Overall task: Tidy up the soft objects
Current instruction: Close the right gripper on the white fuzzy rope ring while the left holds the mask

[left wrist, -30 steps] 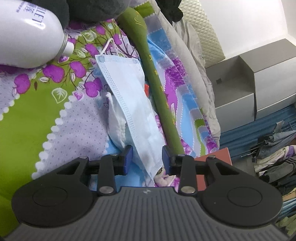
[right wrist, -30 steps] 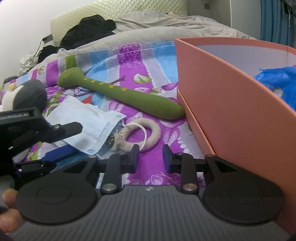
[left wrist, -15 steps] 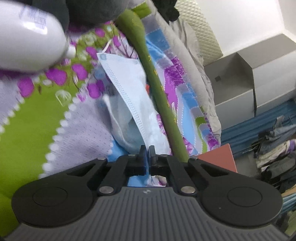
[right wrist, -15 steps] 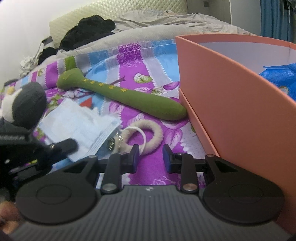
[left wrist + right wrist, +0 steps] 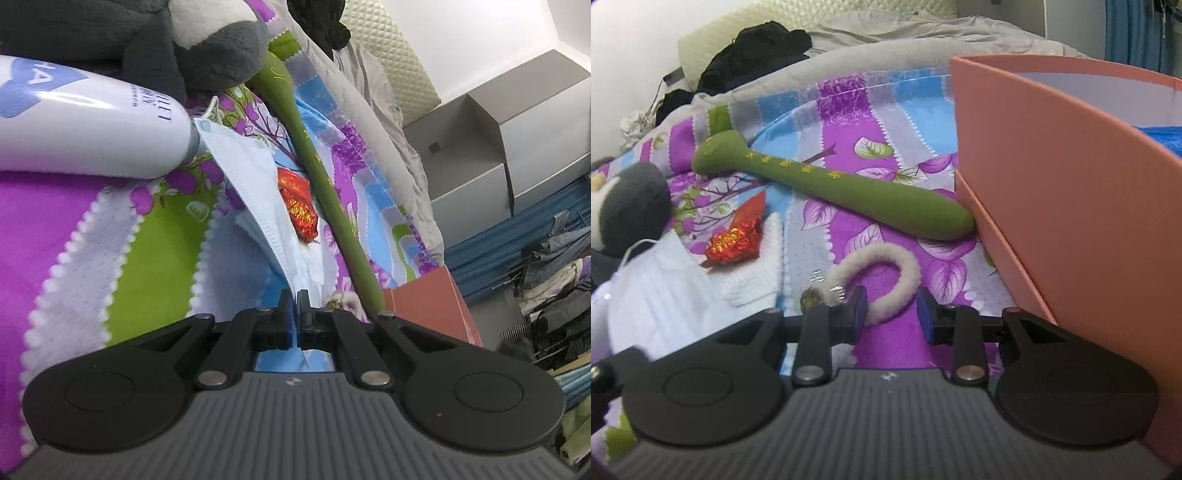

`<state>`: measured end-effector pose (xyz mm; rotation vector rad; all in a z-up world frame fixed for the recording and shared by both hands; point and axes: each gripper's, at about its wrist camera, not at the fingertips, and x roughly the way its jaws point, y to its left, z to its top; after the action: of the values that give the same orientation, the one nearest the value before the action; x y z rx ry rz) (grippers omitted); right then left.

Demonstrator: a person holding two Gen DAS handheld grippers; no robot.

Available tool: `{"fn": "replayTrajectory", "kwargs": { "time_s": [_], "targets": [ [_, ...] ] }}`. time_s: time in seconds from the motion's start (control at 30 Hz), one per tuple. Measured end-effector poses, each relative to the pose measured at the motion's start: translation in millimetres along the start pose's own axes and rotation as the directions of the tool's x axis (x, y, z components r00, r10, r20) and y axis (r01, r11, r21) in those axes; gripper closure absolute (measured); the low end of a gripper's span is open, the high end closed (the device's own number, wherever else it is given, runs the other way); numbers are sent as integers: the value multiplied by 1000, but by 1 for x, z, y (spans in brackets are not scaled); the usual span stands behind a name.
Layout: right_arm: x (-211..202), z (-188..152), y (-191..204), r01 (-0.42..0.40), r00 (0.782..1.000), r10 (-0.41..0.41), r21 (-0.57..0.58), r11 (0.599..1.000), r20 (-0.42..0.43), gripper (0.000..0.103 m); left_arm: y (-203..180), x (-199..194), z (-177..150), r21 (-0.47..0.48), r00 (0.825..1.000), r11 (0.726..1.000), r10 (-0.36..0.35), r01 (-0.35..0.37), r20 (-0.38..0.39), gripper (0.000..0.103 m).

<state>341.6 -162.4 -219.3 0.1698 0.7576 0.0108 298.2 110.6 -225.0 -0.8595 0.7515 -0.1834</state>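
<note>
My left gripper [image 5: 294, 310] is shut on the near edge of a pale blue face mask [image 5: 251, 177], which stretches away from its tips towards a white bottle [image 5: 92, 129]. In the right wrist view the mask [image 5: 657, 288] is raised at the left edge. My right gripper [image 5: 892, 314] stands open low over a fluffy white ring [image 5: 908, 269], whose near end lies between the fingers without being pressed. A long green plush stick [image 5: 849, 195] lies against the salmon box [image 5: 1071, 184]. A red foil packet [image 5: 733, 240] rests on a white knitted cloth [image 5: 757, 266].
A grey and white plush toy [image 5: 184, 40] lies beside the bottle. A blue plush [image 5: 1163, 136] sits inside the box. Dark clothes [image 5: 757, 48] and a grey blanket are heaped at the bed's far end. Grey cabinets [image 5: 517, 155] stand beyond the bed.
My left gripper closed on the mask and pulled it up and aside, uncovering the red foil packet and the white cloth. The right gripper stayed over the fluffy ring.
</note>
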Motion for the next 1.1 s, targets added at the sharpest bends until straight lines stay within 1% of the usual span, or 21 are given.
{"fn": "replayTrajectory", "kwargs": {
  "time_s": [0.03,0.07,0.1,0.17,0.2,0.4,0.63,0.7,0.83,0.9,0.93,1.0,1.07,1.1],
  "targets": [
    [2,1,2,2,1000,-3,-7,1000,-4,70,0,-3,-1,5,1000,1000,1,-1,-2,101],
    [3,2,3,-3,1000,3,-6,1000,-11,73,0,-6,-3,11,1000,1000,1,-1,-8,101],
    [4,4,3,-14,1000,14,-7,1000,-20,82,1,-10,-5,14,1000,1000,2,-2,-11,101],
    [4,6,6,-30,999,29,-22,999,-31,91,2,-17,-8,21,1000,1000,3,-3,-11,101],
    [3,7,8,-30,999,29,-33,999,-30,92,2,-20,-9,22,1000,1000,4,-3,-10,101],
    [-18,7,15,-46,999,46,-60,997,-12,93,0,-37,-17,34,1000,999,19,-19,-1,101],
    [-52,-2,12,-64,998,62,-81,995,-18,93,-6,-53,-27,44,1000,999,5,-5,-2,101],
    [-60,-7,10,-73,997,71,-87,994,-28,93,-5,-55,-31,56,1000,998,25,-25,10,101],
    [-74,-17,4,-82,996,78,-108,991,-40,93,1,-49,-36,53,998,996,69,-70,6,100],
    [-80,-21,1,-85,996,80,-117,989,-49,93,4,-44,-37,63,997,995,74,-73,-17,99],
    [-82,-23,-1,-87,995,82,-121,989,-53,93,5,-40,-38,67,997,996,69,-67,-30,97],
    [-85,-27,-4,-94,994,86,-129,987,-63,93,5,-34,-39,68,996,995,79,-77,-34,80],
    [-86,-31,-5,-104,993,94,-141,985,-75,93,6,-28,-39,79,996,993,89,-87,-27,73],
    [-87,-33,-6,-108,992,97,-148,983,-77,93,5,-26,-38,87,995,992,92,-90,-23,73]
  ]
}}
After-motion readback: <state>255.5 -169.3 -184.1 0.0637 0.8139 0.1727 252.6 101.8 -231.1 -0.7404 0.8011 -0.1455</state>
